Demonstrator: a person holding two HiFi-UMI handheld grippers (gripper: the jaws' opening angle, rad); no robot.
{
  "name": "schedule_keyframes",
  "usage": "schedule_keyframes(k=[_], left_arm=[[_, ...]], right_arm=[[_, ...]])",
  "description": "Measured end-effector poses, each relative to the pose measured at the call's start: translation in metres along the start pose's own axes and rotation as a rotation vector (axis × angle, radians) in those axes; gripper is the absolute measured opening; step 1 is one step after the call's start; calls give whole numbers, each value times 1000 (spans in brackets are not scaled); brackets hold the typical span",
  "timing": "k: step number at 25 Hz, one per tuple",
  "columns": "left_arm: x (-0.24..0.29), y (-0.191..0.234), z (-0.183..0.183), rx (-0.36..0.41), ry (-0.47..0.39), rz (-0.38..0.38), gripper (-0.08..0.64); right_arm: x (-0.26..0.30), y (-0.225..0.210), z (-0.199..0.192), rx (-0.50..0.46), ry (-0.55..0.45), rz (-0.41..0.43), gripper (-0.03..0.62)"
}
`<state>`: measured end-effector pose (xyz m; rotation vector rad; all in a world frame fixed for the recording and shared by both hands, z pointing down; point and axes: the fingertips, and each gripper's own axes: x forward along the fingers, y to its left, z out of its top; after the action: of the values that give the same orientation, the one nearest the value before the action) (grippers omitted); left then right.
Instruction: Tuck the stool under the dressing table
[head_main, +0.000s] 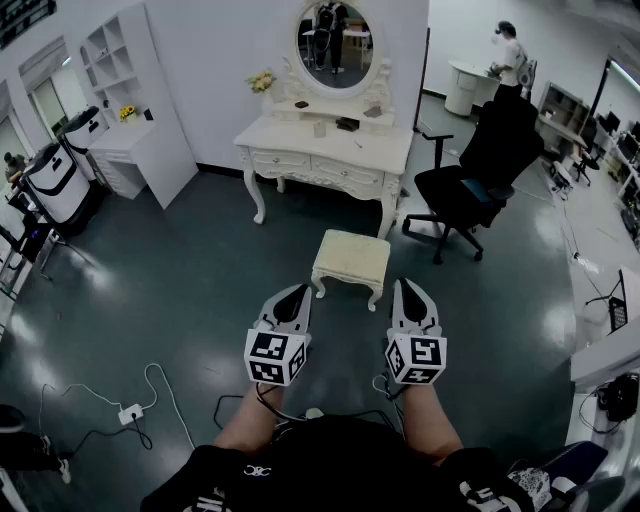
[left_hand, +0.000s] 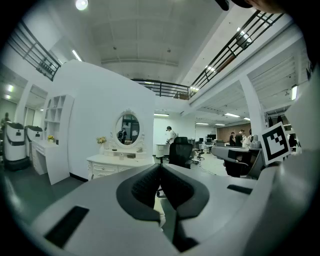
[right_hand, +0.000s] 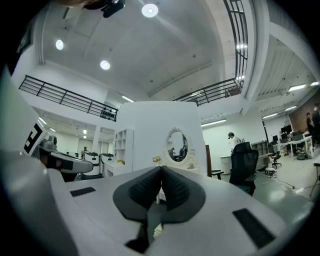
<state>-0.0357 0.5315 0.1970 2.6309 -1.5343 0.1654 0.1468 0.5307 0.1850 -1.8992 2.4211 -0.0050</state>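
Observation:
A cream stool (head_main: 351, 262) with a padded top and curved legs stands on the dark floor in front of the white dressing table (head_main: 325, 150), clear of it. An oval mirror (head_main: 336, 42) tops the table. My left gripper (head_main: 297, 294) is held just short of the stool's near left side, jaws shut and empty. My right gripper (head_main: 407, 290) hangs by the stool's near right corner, also shut with nothing in it. In the left gripper view the dressing table (left_hand: 117, 162) shows ahead past the closed jaws (left_hand: 161, 186); in the right gripper view the mirror (right_hand: 177, 148) sits above the closed jaws (right_hand: 161, 189).
A black office chair (head_main: 478, 180) stands right of the dressing table. A white shelf and desk (head_main: 135, 110) stand at the left wall. A power strip and cables (head_main: 130, 411) lie on the floor at lower left. A person (head_main: 508, 58) stands at the far right.

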Motion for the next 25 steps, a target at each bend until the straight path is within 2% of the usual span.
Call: schedule_keyframes(k=[10, 21, 25], left_arm=[[-6, 32, -4, -22, -5, -7, 18], [-12, 91, -23, -36, 1, -49, 18], [-7, 98, -22, -34, -7, -69, 18]], right_arm=[[11, 25, -4, 2, -4, -26, 17], [33, 65, -24, -6, 25, -78, 17], [40, 72, -23, -27, 27, -81, 17]])
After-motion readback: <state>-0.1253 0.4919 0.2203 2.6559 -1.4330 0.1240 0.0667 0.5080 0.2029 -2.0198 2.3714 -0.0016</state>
